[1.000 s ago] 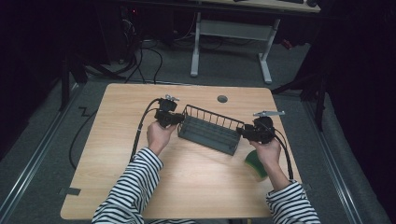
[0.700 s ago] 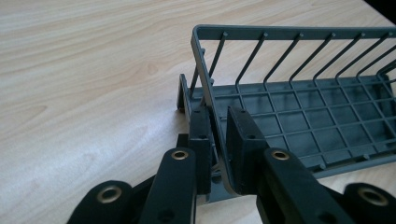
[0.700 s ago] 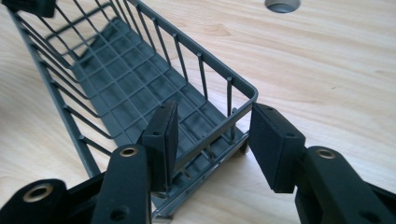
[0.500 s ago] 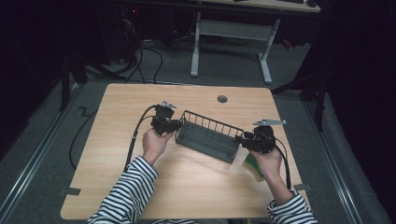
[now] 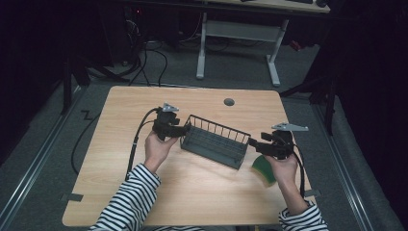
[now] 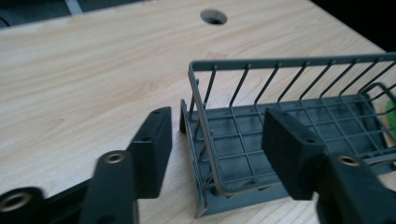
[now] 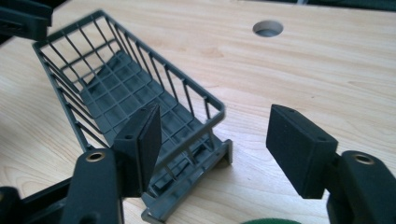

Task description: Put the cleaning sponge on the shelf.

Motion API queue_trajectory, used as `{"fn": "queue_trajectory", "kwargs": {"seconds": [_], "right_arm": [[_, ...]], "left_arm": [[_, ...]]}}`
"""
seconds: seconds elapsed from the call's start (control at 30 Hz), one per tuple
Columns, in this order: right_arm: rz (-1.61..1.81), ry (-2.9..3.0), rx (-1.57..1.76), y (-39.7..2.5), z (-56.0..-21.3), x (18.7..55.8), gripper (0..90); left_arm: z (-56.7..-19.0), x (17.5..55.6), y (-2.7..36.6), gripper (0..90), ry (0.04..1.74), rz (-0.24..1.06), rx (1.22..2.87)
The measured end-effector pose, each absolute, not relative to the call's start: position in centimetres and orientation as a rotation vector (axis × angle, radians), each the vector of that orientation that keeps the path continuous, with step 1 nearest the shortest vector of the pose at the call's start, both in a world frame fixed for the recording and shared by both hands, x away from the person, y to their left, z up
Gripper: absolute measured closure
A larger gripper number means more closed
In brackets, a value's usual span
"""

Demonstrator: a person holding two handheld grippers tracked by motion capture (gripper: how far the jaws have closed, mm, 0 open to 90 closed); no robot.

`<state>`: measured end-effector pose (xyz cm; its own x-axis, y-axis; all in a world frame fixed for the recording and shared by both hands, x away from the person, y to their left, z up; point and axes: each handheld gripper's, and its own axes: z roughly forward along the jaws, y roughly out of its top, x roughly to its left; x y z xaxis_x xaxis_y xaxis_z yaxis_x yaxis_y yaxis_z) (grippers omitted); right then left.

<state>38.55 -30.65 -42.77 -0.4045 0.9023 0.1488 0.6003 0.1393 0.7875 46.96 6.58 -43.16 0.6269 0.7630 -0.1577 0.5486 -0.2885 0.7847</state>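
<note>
Dark grey wire basket (image 5: 214, 142) on my light wooden table (image 5: 120, 173), my left gripper (image 5: 182, 130) and right gripper (image 5: 254, 143) at its ends, jaws spread, green round sponge (image 5: 263, 169) beside my right hand (image 5: 285, 166).

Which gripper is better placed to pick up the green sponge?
Probably the right gripper: the green sponge lies just under that hand, while the left gripper is at the wire basket's far end.

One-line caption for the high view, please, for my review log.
A person in striped sleeves holds the open left claw and open right claw at opposite ends of a dark grey wire basket on a light wooden table.
</note>
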Motion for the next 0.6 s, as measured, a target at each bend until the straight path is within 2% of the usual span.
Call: {"fn": "queue_trajectory", "kwargs": {"seconds": [0.13, 0.3, 0.6], "right_arm": [[1.162, 2.049, 1.464, -32.2, -43.2, 37.7, 35.4], [1.155, 2.022, 1.477, -34.0, -43.9, 36.4, 34.3], [1.129, 2.038, 1.452, -35.8, -45.9, 34.6, 31.5]], "left_arm": [[-42.6, 45.5, 7.7, 37.5, 1.006, 0.333, 1.943], [-42.9, 43.2, 9.6, 36.6, 1.004, 0.377, 1.924], [-47.0, 39.8, 13.8, 35.6, 1.120, 0.420, 1.936]]}}
